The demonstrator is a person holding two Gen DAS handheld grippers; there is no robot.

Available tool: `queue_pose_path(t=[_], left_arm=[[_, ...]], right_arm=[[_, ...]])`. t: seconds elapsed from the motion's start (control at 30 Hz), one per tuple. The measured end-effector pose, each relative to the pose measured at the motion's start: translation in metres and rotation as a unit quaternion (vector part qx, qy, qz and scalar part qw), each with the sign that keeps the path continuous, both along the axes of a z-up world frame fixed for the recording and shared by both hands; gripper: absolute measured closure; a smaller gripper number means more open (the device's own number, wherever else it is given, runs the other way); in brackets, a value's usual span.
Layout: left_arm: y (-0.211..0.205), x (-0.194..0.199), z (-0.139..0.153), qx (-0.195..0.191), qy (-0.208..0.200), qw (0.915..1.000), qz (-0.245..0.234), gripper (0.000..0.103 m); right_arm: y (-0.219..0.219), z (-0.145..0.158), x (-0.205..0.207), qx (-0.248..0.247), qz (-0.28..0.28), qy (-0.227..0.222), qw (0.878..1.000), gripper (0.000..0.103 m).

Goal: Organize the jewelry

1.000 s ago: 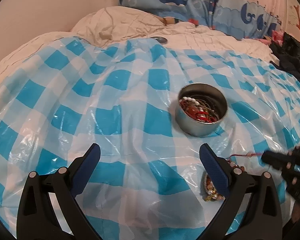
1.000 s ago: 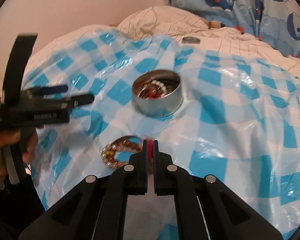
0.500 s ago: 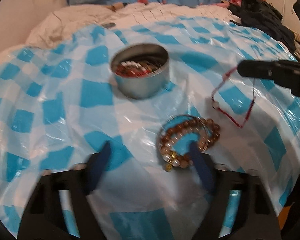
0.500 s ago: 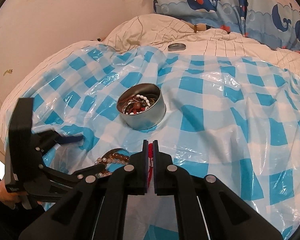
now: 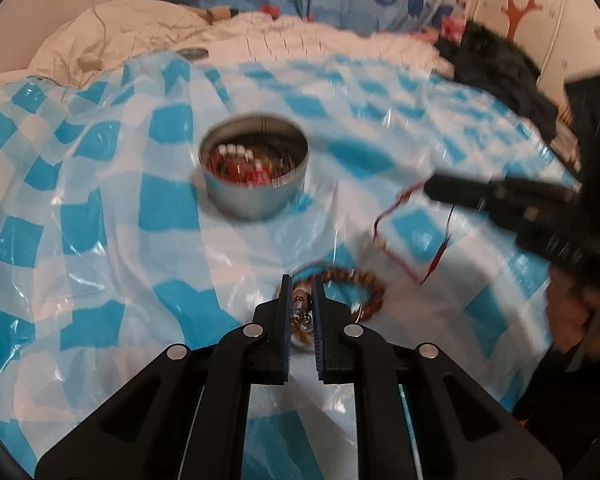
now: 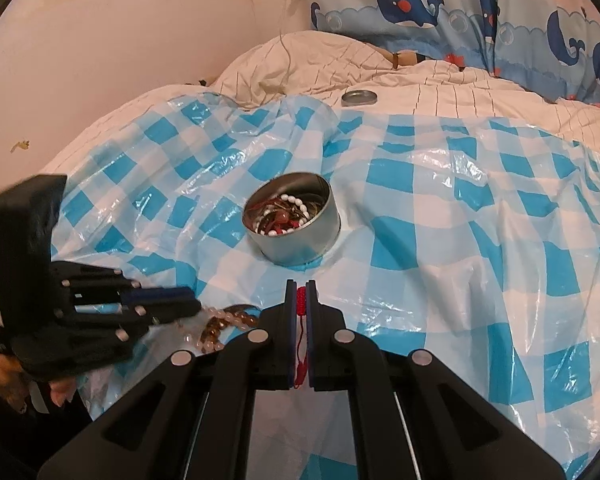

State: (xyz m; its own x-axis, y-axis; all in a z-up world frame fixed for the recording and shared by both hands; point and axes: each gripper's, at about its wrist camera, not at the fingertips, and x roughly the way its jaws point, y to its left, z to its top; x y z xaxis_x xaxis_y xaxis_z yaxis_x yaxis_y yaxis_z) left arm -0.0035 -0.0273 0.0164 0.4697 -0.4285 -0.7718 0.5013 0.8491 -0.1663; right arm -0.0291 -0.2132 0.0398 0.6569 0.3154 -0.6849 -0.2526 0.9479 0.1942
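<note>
A round metal tin [image 5: 255, 176] [image 6: 294, 224] with several bead strings inside stands on the blue-and-white checked plastic sheet [image 5: 100, 208] [image 6: 480, 240]. My left gripper [image 5: 300, 296] is shut on a bundle of brown and pearl bead bracelets [image 5: 354, 286], which also shows in the right wrist view [image 6: 220, 326]. My right gripper [image 6: 300, 294] is shut on a red cord bracelet [image 6: 301, 308], which hangs as a loop below it in the left wrist view [image 5: 404, 240], right of the tin.
A flat metal lid [image 6: 359, 98] [image 5: 193, 54] lies on the white duvet behind the sheet. Whale-print fabric [image 6: 460, 4] hangs at the back. Dark clothing [image 5: 496, 76] lies at the far right.
My left gripper moved in over the bead bracelets and closed on them. My right gripper has lifted the red cord off the sheet and holds it higher.
</note>
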Motion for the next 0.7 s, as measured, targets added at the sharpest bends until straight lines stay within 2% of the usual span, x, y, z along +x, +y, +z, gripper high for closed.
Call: queue_pose_path(t=[0.07,0.1,0.43,0.7], left_arm=[[0.003,0.005,0.008,-0.016,-0.004,0.9999,0.005,0.097],[0.003,0.008,0.013,-0.022,-0.006,0.9997,0.007,0.101],[-0.009,0.025,0.038,-0.049,-0.03,0.9984,0.004,0.101],[-0.011,0.057,0.047,-0.086,-0.031,0.9955,0.024,0.103]], right_arm=[[0.001,0.003,0.001,0.007,0.0,-0.005,1.0,0.098],[0.001,0.004,0.002,0.009,0.0,-0.007,1.0,0.098],[0.005,0.015,0.012,0.034,0.002,-0.021,0.999,0.098],[-0.002,0.021,0.028,0.055,-0.009,-0.026,0.998,0.098]])
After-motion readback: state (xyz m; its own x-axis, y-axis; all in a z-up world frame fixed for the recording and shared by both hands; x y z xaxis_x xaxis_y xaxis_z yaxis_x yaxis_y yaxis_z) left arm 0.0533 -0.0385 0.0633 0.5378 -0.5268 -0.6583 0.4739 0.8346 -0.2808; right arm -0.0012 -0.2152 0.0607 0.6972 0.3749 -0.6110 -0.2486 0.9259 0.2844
